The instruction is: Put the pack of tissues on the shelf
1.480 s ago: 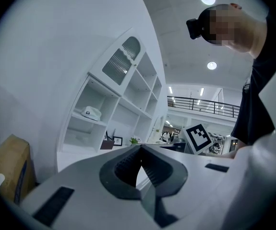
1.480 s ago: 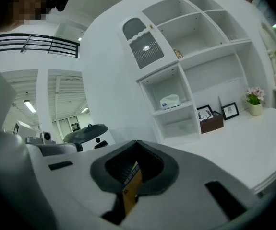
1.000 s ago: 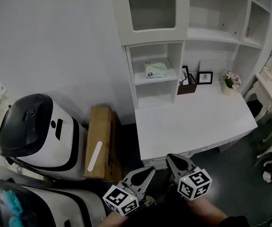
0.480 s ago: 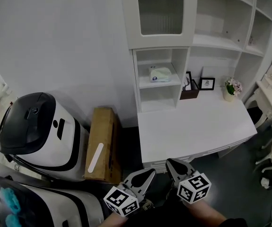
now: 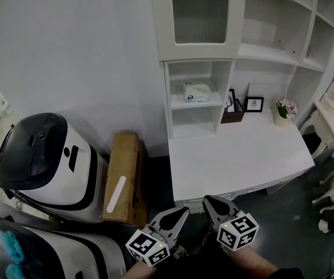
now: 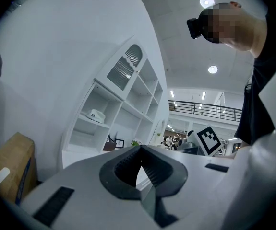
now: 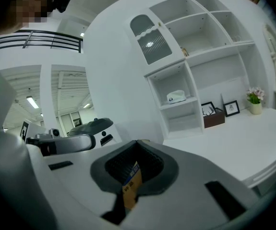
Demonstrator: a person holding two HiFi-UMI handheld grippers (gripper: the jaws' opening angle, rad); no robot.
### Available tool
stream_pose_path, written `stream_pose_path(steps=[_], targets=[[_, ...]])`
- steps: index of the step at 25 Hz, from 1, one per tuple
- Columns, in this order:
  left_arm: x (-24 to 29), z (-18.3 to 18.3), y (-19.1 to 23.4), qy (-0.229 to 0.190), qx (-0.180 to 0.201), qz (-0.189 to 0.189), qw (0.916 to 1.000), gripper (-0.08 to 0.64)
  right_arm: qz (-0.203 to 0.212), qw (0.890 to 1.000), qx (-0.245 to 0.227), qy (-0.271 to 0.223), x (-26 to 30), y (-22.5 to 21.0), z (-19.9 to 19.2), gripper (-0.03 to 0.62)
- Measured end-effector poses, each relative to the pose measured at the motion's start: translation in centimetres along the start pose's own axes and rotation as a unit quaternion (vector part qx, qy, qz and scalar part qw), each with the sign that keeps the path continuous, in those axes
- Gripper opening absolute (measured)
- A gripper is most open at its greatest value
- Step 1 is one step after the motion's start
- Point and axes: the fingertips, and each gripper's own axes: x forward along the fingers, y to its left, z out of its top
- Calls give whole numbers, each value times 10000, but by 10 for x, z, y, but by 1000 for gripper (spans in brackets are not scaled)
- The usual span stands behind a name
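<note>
The pack of tissues [image 5: 196, 91] is white and pale green and lies on the upper shelf of a small cubby in the white shelf unit [image 5: 197, 39]. It also shows in the left gripper view as the tissue pack [image 6: 96, 115] and in the right gripper view as the tissue pack [image 7: 176, 97]. Both grippers hang low at the bottom of the head view, far from the shelf and in front of the desk edge. My left gripper [image 5: 183, 210] is shut with nothing in it. My right gripper [image 5: 207, 200] is shut and holds nothing either.
A white desk [image 5: 236, 156] stands below the shelves, with a brown box [image 5: 232, 114], a picture frame [image 5: 254, 103] and a flower pot [image 5: 283, 108] at its back. Left of it stand a cardboard box [image 5: 123, 176] and two white-and-black machines [image 5: 45, 156].
The head view has shifted slightly, so the shelf unit sits a bit further right in the picture. Both grippers stay low and shut; the tissue pack has not moved.
</note>
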Motion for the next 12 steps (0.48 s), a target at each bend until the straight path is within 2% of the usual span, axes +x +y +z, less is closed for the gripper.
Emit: stream_pose_path(steps=[12], targets=[[1, -4, 2, 18, -46, -1, 10000, 5, -28, 10000, 93, 17, 0, -3, -3, 5]])
